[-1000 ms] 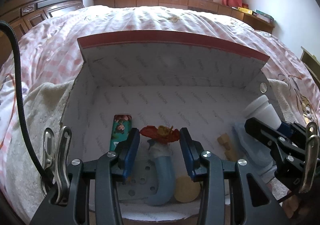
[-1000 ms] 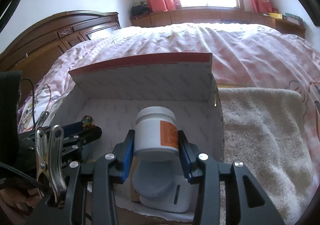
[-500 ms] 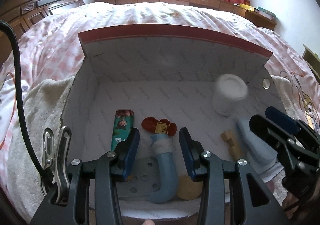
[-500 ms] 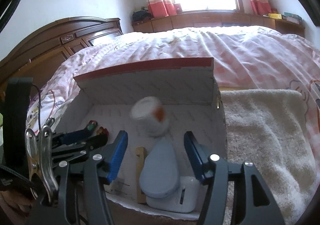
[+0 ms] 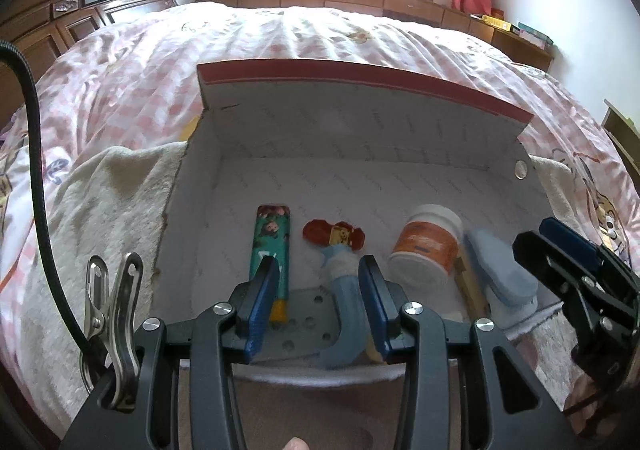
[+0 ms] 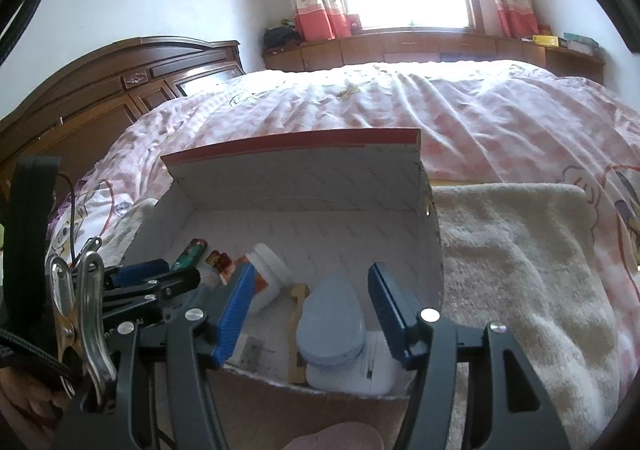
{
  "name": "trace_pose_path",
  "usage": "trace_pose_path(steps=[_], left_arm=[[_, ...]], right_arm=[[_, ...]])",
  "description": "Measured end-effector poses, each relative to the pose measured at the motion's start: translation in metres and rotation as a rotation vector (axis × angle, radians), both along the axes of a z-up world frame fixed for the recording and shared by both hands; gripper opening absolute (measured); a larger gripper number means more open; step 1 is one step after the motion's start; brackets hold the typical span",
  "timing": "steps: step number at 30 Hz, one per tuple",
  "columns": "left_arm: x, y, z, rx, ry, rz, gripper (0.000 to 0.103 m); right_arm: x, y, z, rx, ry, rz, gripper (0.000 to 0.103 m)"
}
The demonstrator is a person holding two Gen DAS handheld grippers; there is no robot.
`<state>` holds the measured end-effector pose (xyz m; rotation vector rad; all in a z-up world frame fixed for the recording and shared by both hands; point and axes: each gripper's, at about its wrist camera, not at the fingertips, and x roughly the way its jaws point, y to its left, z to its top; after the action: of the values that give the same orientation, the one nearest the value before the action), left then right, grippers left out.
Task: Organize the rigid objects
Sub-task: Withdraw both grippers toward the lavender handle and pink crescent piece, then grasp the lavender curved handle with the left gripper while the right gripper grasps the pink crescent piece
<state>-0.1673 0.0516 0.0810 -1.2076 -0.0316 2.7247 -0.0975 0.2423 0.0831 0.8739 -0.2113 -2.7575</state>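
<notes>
An open white cardboard box (image 5: 360, 122) with a red-edged lid lies on the bed. Inside lie a green picture case (image 5: 270, 246), a red-haired doll with a blue tail (image 5: 340, 274), a white jar with an orange label (image 5: 426, 246) on its side, a wooden piece (image 5: 470, 286) and a pale blue oval case (image 5: 500, 270). My left gripper (image 5: 318, 298) is open and empty over the doll at the box's near edge. My right gripper (image 6: 312, 314) is open and empty above the blue case (image 6: 332, 318); the jar (image 6: 268, 274) lies left of it.
The box rests on a cream towel (image 6: 520, 270) over a pink checked quilt (image 5: 280, 38). A dark wooden headboard (image 6: 120, 90) stands at left. Wooden cabinets (image 6: 420, 46) run below the window. A grey perforated plate (image 5: 304, 326) lies under the doll.
My right gripper opened and let go of the white jar, which dropped into the box and came to rest on its side. Both grippers drew back toward the box's near edge.
</notes>
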Motion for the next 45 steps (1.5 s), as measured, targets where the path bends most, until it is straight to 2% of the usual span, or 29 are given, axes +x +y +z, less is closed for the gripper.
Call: trace_pose_path(steps=[15, 25, 27, 28, 30, 36, 45], left_arm=[[0.043, -0.023, 0.008, 0.012, 0.008, -0.006, 0.042], [0.068, -0.027, 0.005, 0.03, 0.009, -0.058, 0.043], [0.071, -0.026, 0.002, 0.033, -0.001, -0.081, 0.047], [0.072, -0.025, 0.0, 0.034, -0.009, -0.096, 0.054], [0.074, -0.022, -0.006, 0.029, -0.022, -0.121, 0.061], [0.072, -0.011, -0.025, 0.032, -0.064, -0.171, 0.069], [0.062, -0.003, -0.038, 0.005, -0.061, -0.161, 0.069]], right_arm=[[0.041, 0.0, 0.008, 0.013, -0.012, -0.036, 0.062], [0.062, 0.01, 0.001, -0.004, -0.047, -0.059, 0.062], [0.066, 0.013, -0.002, -0.002, -0.058, -0.06, 0.062], [0.069, 0.014, -0.005, -0.001, -0.066, -0.062, 0.062], [0.072, 0.015, -0.008, -0.002, -0.079, -0.064, 0.062], [0.081, 0.021, -0.02, 0.002, -0.115, -0.074, 0.062], [0.083, 0.024, -0.037, -0.012, -0.16, -0.077, 0.062]])
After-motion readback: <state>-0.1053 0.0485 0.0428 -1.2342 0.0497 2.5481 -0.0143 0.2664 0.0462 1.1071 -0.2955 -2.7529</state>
